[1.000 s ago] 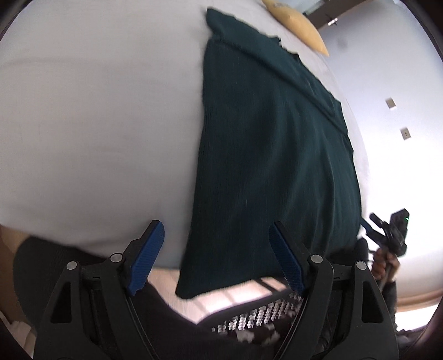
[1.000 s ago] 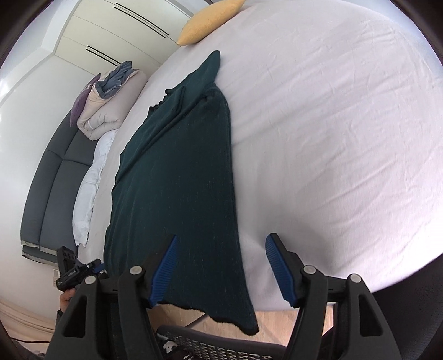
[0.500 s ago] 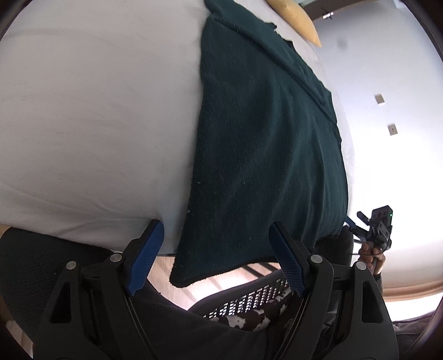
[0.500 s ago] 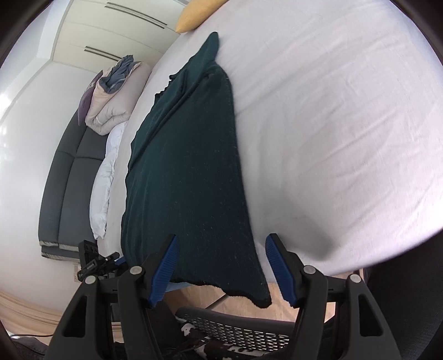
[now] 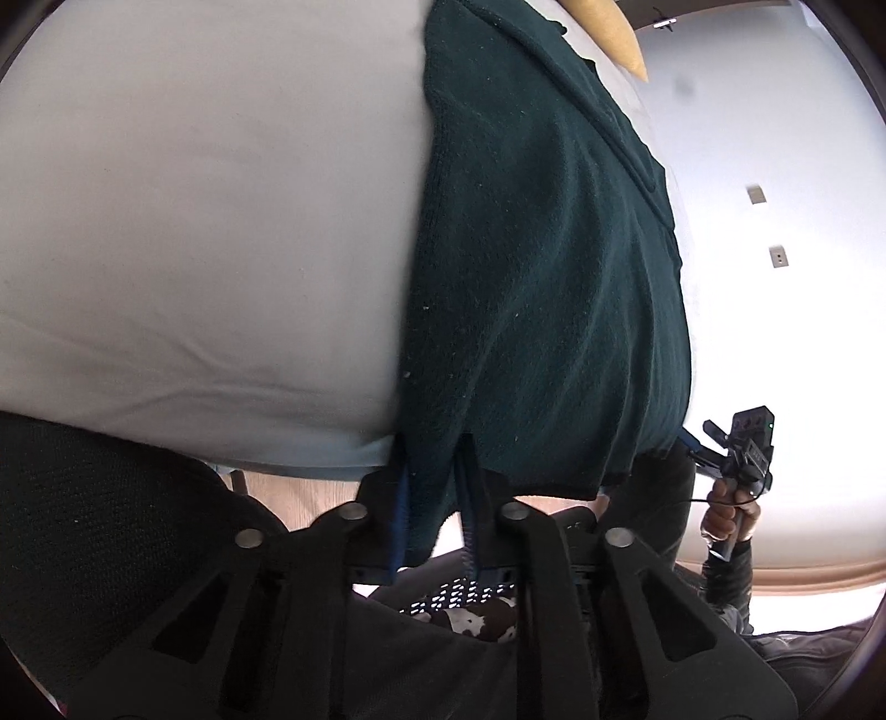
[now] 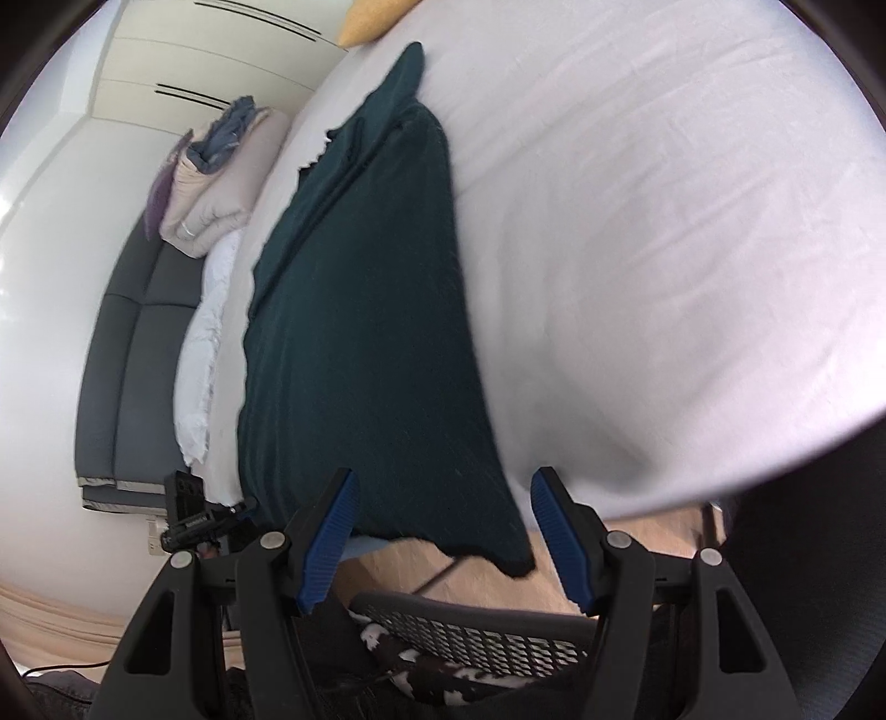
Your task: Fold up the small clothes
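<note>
We see the dark green knit garment (image 5: 548, 266) lying lengthwise on the white bed sheet (image 5: 210, 221), its near hem hanging over the bed edge. Left gripper (image 5: 432, 526) is clenched on the hem's left corner; pads mostly hidden by fabric. Right gripper (image 6: 443, 531) sits released w/ the right corner betw. its blue pads (image 6: 326, 537), not touching. Yellow pillow (image 6: 365, 22) at far end, cut off.

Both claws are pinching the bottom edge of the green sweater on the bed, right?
Not both. Only the left claw pinches the green sweater on the bed. In the right wrist view, the right claw is open, its fingers on either side of the sweater's corner.
</note>
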### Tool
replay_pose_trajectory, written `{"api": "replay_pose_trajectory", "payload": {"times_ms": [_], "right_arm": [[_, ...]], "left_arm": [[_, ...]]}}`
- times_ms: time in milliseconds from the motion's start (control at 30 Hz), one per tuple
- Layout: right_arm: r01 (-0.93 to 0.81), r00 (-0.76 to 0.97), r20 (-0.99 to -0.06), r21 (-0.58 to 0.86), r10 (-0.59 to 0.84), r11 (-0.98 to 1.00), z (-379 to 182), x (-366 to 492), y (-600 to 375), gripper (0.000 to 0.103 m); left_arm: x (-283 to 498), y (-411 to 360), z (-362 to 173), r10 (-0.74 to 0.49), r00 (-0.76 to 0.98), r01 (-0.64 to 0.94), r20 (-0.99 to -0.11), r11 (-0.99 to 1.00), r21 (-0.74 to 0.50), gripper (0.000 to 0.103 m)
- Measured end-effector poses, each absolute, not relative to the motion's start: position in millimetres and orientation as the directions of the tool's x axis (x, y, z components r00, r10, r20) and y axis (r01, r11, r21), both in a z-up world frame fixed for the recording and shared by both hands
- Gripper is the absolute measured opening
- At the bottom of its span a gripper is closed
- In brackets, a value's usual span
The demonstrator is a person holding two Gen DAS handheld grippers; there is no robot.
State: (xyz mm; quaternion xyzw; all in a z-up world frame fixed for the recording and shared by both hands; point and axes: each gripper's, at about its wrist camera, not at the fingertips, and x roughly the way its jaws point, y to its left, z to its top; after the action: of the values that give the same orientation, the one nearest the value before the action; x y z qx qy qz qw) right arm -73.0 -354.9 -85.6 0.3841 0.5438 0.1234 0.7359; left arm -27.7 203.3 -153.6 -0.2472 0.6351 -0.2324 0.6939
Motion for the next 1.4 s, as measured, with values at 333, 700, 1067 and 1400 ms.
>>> {"api": "replay_pose_trajectory", "payload": {"times_ms": [333,700,1067,1400], "right_arm": [[0.262,0.296,-0.751,0.658,0.59,0.706,-104,-67,-347,0.067],[0.151,0.303,-0.745,0.654,0.595,0.742,-94,-72,-336,0.009],[-0.011,0.502,-0.483,0.826,0.717,0.564,-33,-37,-341,0.008],[-0.054,0.567,-0.413,0.845,0.713,0.532,-7,61,-333,0.008]], "left_arm": [[-28,186,-151,-0.631,0.119,0.024,-0.767,0.774,-0.633,0.007],[-33,182,-139,-0.669,0.162,0.049,-0.726,0.74,-0.671,0.006],[3,195,-70,-0.799,0.371,0.096,-0.473,0.54,-0.837,0.005],[82,205,-47,-0.795,0.498,0.075,-0.347,0.438,-0.896,0.005]]}}
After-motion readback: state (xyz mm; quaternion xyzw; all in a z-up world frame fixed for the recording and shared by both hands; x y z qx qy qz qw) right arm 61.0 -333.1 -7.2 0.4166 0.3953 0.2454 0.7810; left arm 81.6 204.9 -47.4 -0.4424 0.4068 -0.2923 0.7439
